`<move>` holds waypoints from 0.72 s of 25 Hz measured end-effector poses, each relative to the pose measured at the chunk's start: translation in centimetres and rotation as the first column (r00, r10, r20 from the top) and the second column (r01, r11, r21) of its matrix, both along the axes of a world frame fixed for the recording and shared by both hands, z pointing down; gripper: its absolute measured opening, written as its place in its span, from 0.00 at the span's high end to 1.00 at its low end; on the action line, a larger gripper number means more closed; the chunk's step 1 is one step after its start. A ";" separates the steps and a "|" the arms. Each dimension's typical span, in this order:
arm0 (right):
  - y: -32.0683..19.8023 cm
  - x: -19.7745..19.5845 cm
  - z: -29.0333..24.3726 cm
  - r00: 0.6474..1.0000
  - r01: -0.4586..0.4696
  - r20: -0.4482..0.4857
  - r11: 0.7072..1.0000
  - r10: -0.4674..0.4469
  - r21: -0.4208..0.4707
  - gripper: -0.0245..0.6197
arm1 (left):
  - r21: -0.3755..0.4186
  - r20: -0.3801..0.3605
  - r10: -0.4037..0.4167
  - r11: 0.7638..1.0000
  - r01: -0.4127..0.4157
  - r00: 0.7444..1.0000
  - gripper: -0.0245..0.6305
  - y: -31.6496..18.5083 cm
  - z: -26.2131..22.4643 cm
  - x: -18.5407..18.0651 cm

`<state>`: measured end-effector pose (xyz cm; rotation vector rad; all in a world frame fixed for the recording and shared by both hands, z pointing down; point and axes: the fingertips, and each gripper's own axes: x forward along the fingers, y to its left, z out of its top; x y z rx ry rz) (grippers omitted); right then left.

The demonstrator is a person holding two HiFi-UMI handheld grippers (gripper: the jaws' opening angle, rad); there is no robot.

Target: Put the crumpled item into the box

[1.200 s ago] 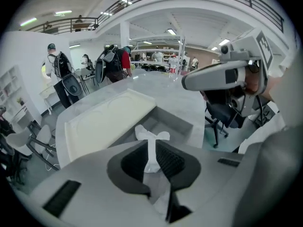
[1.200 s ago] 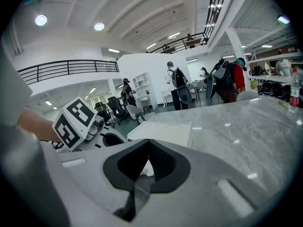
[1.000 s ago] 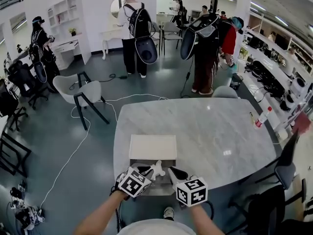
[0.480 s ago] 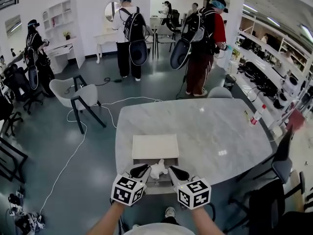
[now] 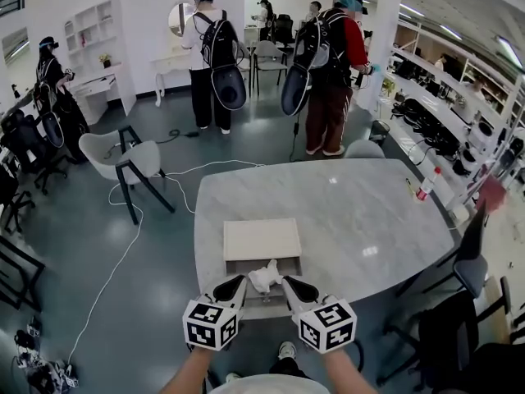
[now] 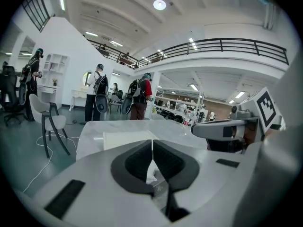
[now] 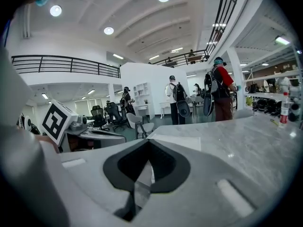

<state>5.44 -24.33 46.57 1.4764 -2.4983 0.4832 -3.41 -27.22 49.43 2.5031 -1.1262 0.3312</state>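
Crumpled paper (image 5: 264,276) sits in box (image 5: 262,238) at counter (image 5: 353,212) near edge, midway between your left tool (image 5: 236,284) and right tool (image 5: 290,285); both pressed together, empty.

Both forearms (image 5: 190,373) reach forward side by side. The left tool (image 5: 236,283) and the right tool (image 5: 289,285) angle inward toward each other, tips near but apart. Each has its jaws pressed together.

There was one table (image 5: 353,212); one box (image 5: 262,238); one crumpled item (image 5: 264,277); one bottle (image 5: 424,185); two grippers, the left gripper (image 5: 236,283) and the right gripper (image 5: 290,285).
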 end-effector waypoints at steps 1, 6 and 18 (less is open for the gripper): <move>0.0 0.0 0.0 1.000 -0.002 0.000 1.000 0.002 0.001 0.95 | -0.003 -0.001 -0.002 1.000 0.002 1.000 0.94 0.0 0.1 -0.1; 0.1 0.2 -0.1 1.000 -0.007 0.001 1.000 0.007 0.002 0.95 | -0.023 0.002 0.003 1.000 -0.003 1.000 0.93 0.4 0.6 0.3; 0.0 0.0 0.2 1.000 0.006 0.012 1.000 -0.006 0.002 0.95 | -0.036 -0.008 0.025 0.999 -0.025 1.000 0.93 0.4 1.1 1.3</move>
